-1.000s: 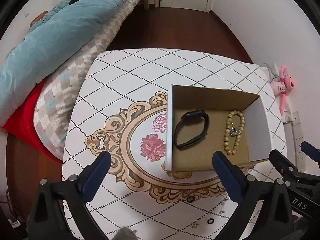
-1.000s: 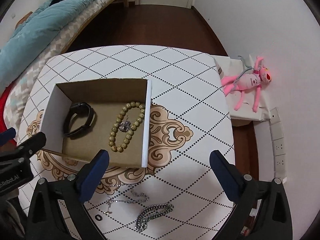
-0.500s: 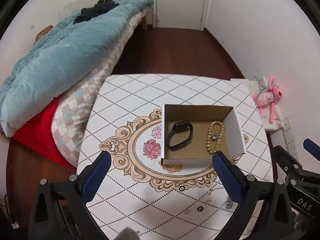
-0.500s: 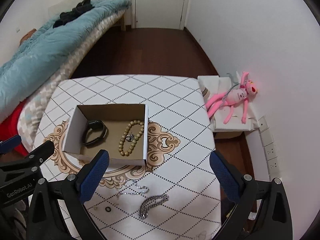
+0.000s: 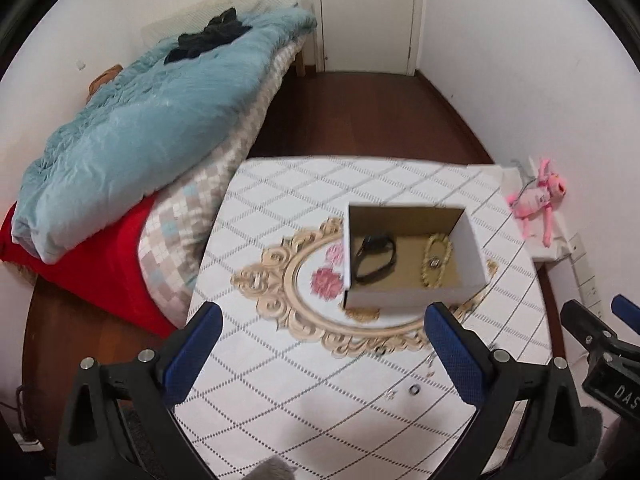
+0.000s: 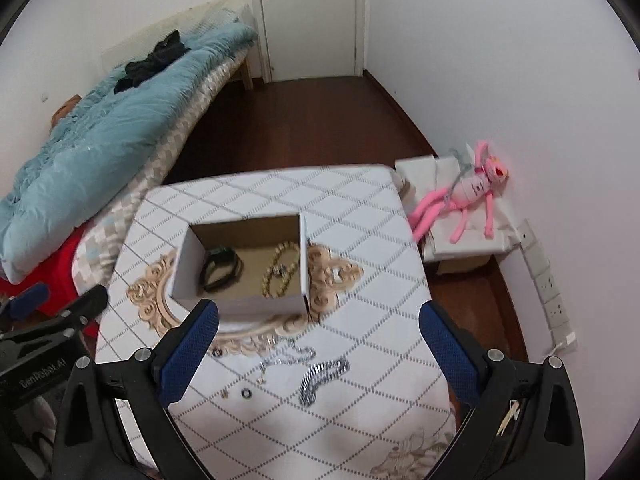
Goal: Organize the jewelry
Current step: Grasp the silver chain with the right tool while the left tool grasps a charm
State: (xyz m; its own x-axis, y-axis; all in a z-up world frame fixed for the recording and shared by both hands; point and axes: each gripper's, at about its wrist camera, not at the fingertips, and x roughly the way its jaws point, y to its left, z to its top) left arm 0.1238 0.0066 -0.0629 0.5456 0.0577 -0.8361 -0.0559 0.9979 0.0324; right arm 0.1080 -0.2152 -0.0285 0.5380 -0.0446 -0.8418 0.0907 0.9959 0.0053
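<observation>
An open cardboard box [image 5: 412, 300] [image 6: 240, 304] stands on the patterned table. It holds a black band [image 5: 374, 260] [image 6: 220, 270] and a gold bead bracelet [image 5: 434, 260] [image 6: 282, 268]. Loose on the table in front of the box lie a silver chain [image 6: 322, 376], a thin necklace [image 6: 286, 356] and small rings [image 6: 246, 394] [image 5: 414, 390]. My left gripper [image 5: 324, 352] is open and empty, high above the table's near side. My right gripper [image 6: 320, 348] is open and empty, above the loose jewelry.
A bed with a teal duvet [image 5: 140, 120] and a red sheet stands left of the table [image 5: 300, 400]. A pink plush toy [image 6: 466, 196] lies on a white stand at the right wall. A closed door [image 6: 308, 16] is at the back.
Both grippers have risen and pulled back from the table. The box looks smaller and more of the room shows. The jewelry has not moved.
</observation>
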